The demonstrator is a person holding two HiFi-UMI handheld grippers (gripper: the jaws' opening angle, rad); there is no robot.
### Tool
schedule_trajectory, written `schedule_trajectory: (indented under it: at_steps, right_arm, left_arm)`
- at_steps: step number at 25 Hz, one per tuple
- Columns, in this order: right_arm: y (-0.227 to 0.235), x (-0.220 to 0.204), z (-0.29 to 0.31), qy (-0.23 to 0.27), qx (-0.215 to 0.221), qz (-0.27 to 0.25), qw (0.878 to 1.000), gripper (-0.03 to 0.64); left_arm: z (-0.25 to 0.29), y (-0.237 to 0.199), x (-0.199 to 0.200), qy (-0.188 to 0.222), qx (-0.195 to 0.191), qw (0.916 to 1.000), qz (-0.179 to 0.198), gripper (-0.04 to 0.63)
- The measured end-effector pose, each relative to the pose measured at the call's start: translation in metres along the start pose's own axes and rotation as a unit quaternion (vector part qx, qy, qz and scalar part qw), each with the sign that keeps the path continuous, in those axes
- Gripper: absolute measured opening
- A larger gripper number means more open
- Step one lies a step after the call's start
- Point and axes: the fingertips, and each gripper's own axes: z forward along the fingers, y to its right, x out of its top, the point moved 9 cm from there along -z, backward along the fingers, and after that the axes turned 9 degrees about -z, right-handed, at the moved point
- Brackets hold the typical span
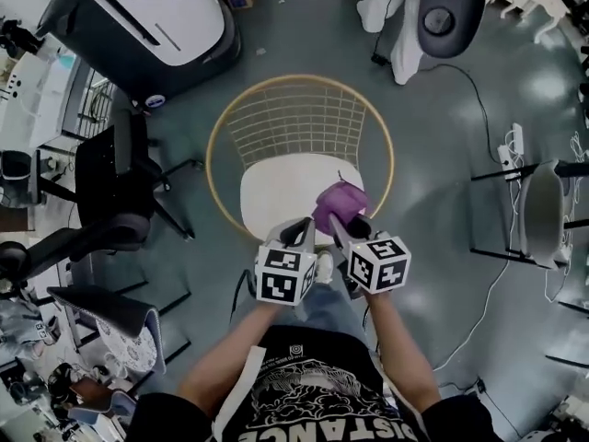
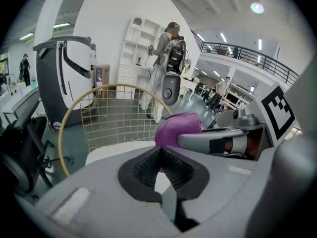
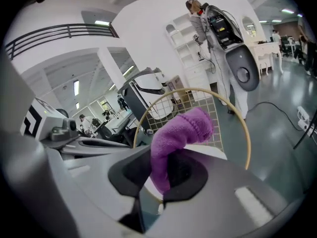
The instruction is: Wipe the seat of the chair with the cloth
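Although not yet pressed down to wipe, well placed for it. Nearest, side by side in front of the body: left gripper (image 1: pixel 300 234), jaws closed on nothing, and right gripper (image 1: pixel 344 221), jaws clamped on a purple cloth (image 3: pixel 181 133). Pinched by its lower end, with the free end bunched and curling up and forward past the jaw tips.

Just beyond and below both: the chair's white seat (image 1: pixel 276 201), rounded, wider than deep. From the head view, cloth over the front right part of that seat; impossible to tell whether touching or just above. Seat therefore down and ahead of the right jaws, with most of its bare surface off to their left.

Right gripper clearly the nearer and the one to work. Left one beside it, idle, touching neither cloth nor seat. Probably calls for a tip forward and down to flatten the bunched end, then sweeps leftward and away.

Farther on: round wire back (image 1: pixel 299 122) rising behind the seat, a stop for any far stroke. Beyond, grey floor (image 1: pixel 423 247).
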Motion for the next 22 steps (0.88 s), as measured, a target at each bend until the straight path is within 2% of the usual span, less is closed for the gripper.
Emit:
schedule_trajectory:
  at_steps: [4,13,22]
  right_arm:
    - [-0.022,0.022,-0.005,0.017,0.016,-0.03,0.999,0.06]
    - [-0.046,0.059,-0.002,0.047,0.028,-0.09,0.994,0.058]
    - [-0.053,0.075,0.004,0.062,0.051,-0.124,0.989,0.058]
  left_arm:
    - [-0.021,0.002,0.014,0.037,-0.004,0.9993,-0.002,-0.003]
    - [-0.047,-0.004,0.043,0.108,0.014,0.994,-0.012,-0.003]
    - [-0.051,-0.003,0.05,0.133,0.041,0.9902,-0.015,-0.003]
